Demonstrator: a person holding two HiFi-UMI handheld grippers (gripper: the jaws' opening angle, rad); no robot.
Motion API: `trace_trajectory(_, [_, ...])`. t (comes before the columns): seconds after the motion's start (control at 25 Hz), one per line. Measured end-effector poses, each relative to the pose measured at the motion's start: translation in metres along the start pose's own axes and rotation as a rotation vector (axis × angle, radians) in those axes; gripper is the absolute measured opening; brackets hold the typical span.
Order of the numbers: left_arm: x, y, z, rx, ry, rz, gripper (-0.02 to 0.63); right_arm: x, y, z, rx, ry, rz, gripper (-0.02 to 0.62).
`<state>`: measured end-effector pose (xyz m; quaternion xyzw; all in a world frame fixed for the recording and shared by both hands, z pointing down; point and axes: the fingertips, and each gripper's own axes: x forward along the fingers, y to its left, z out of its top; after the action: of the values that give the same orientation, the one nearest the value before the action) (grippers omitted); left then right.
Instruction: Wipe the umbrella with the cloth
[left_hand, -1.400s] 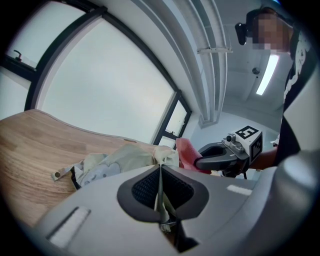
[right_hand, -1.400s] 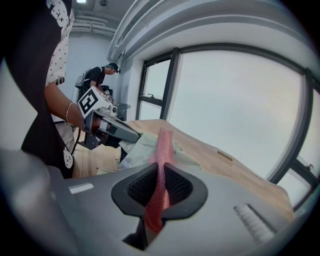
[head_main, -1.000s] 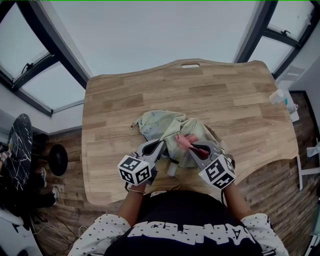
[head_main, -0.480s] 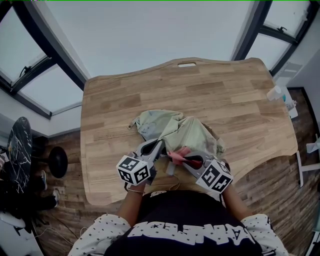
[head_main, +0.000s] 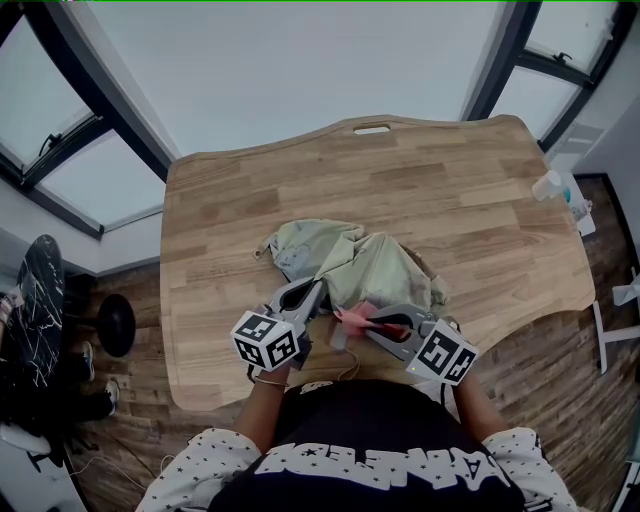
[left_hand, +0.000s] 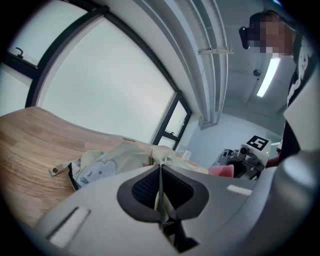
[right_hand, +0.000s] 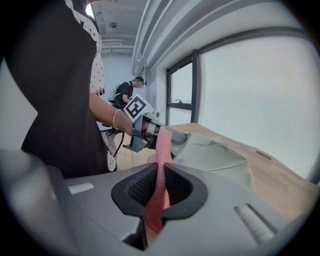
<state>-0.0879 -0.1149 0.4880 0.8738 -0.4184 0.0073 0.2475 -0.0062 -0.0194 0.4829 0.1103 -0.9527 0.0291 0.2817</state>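
Observation:
The folded pale green umbrella (head_main: 350, 262) lies crumpled near the front of the wooden table (head_main: 450, 210). My left gripper (head_main: 318, 292) is at its near left side, shut on a fold of the umbrella fabric (left_hand: 161, 159). My right gripper (head_main: 352, 322) is at the umbrella's near edge, shut on a pink mesh cloth (head_main: 354, 315). The cloth (right_hand: 161, 170) stands up between the pads and touches the umbrella (right_hand: 210, 155) beside the left gripper (right_hand: 150, 132). The umbrella's strap end (left_hand: 57, 170) lies on the wood to the left.
A small bottle (head_main: 552, 186) stands near the table's right edge. A slot handle (head_main: 372, 130) is cut into the far edge. A black stool (head_main: 115, 318) sits on the floor to the left. Another person (right_hand: 127, 92) stands far behind.
My right gripper has drawn the pink cloth back across the umbrella toward the near edge and swung to point more leftward. The left gripper keeps its hold in the same place.

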Motion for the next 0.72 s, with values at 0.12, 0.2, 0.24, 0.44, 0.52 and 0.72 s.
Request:
trace_trajectory(0.12, [0.0, -0.001, 0.0, 0.0, -0.001, 0.001, 0.003, -0.017, -0.026, 0.004, -0.009, -0.016, -0.095, 0.046])
trace_trajectory(0.2, [-0.001, -0.002, 0.0, 0.001, 0.0, -0.001, 0.003, -0.029, -0.047, 0.004, -0.009, -0.015, -0.173, 0.046])
trace_trajectory(0.24, [-0.001, -0.002, 0.0, 0.002, 0.0, -0.002, 0.003, -0.036, -0.059, 0.004, -0.004, -0.014, -0.216, 0.046])
trace_trajectory(0.44, [-0.002, -0.003, 0.0, 0.006, 0.004, -0.003, 0.003, -0.06, -0.107, -0.002, 0.05, 0.003, -0.384, 0.046])
trace_trajectory(0.52, [-0.002, -0.003, 0.0, 0.007, 0.006, -0.002, 0.003, -0.064, -0.116, -0.007, 0.066, 0.006, -0.405, 0.046])
trace_trajectory(0.72, [-0.001, -0.001, 0.0, 0.006, 0.011, 0.003, 0.003, -0.06, -0.117, -0.024, 0.086, 0.045, -0.404, 0.046])
